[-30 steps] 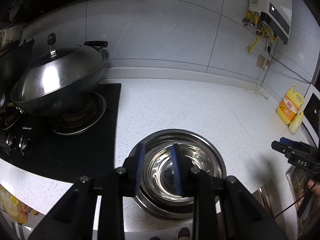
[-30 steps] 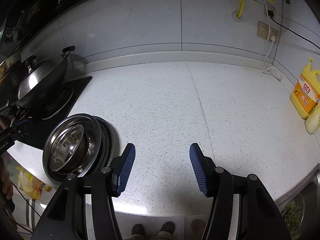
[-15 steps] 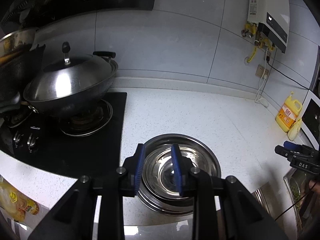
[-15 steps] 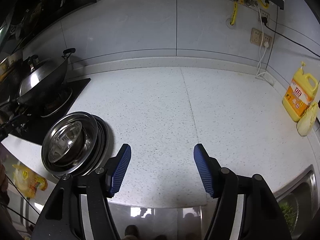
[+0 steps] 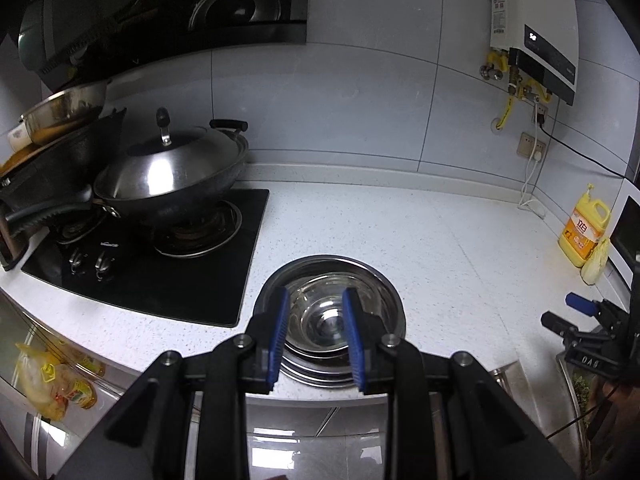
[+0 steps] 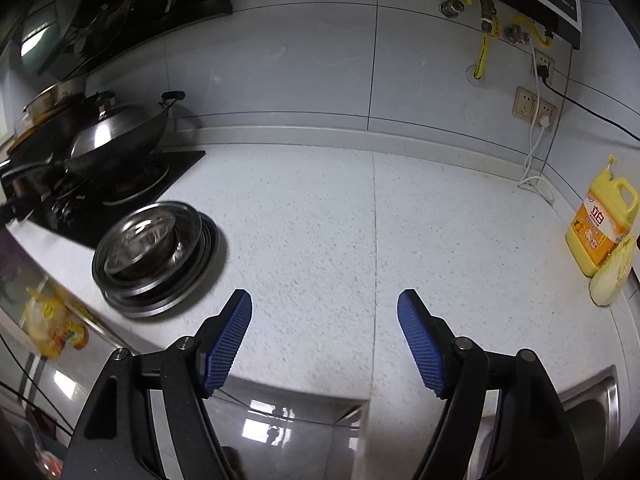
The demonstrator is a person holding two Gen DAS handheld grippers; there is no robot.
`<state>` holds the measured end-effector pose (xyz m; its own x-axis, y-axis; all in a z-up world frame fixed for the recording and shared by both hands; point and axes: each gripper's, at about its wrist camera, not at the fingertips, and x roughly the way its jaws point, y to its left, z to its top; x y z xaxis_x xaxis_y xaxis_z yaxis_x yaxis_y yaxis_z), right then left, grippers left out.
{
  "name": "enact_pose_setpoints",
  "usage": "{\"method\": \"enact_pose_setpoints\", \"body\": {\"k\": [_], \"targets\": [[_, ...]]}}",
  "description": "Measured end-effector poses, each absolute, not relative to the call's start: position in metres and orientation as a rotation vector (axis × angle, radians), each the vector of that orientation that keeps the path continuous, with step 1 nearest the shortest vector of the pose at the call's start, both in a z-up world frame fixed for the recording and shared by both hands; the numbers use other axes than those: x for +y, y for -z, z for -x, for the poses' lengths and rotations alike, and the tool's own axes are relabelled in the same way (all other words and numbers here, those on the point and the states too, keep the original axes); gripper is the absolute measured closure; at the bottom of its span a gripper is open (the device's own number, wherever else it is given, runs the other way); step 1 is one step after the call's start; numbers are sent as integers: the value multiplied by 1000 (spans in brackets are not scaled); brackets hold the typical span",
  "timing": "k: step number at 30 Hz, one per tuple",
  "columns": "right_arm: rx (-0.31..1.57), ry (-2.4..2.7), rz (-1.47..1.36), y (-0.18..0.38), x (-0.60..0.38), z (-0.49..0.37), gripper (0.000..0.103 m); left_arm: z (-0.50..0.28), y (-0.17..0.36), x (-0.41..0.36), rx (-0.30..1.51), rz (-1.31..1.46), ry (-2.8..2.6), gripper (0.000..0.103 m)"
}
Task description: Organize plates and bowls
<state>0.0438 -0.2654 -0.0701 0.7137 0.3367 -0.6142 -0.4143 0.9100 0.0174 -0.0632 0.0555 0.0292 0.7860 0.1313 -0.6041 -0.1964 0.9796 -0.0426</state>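
Observation:
A stack of steel bowls and plates (image 5: 332, 322) sits near the front edge of the speckled white counter (image 5: 440, 248), just right of the stove. My left gripper (image 5: 315, 295) hovers above and in front of the stack. Its blue pads stand a narrow gap apart with nothing between them, clear of the bowls. The right wrist view shows the same stack (image 6: 154, 252) at the left. My right gripper (image 6: 324, 296) is over bare counter to the right of it; its jaws are opening and nothing is between them. It also shows at the left wrist view's far right as the right gripper (image 5: 576, 312).
A lidded wok (image 5: 172, 176) sits on the black gas stove (image 5: 160, 272) at the left. A yellow detergent bottle (image 6: 604, 224) and a cabbage (image 6: 612, 272) stand at the right end. A steel sink (image 6: 588, 392) lies at the lower right. A cable hangs from wall sockets (image 6: 534, 106).
The left gripper has drawn back and up from the bowl stack, which looks smaller now. The right gripper's jaws have spread wider, and its view has backed off past the counter edge.

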Motion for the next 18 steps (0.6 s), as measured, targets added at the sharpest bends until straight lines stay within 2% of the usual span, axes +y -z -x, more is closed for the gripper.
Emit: {"method": "enact_pose_setpoints", "body": {"k": [16,18], "targets": [[656,-318,134,65,-260,11,32,90,-42,85,587,84,-99,77],[648,-294,144,62,-258,20,29,93,-44,89,580,62,-95,77]]}}
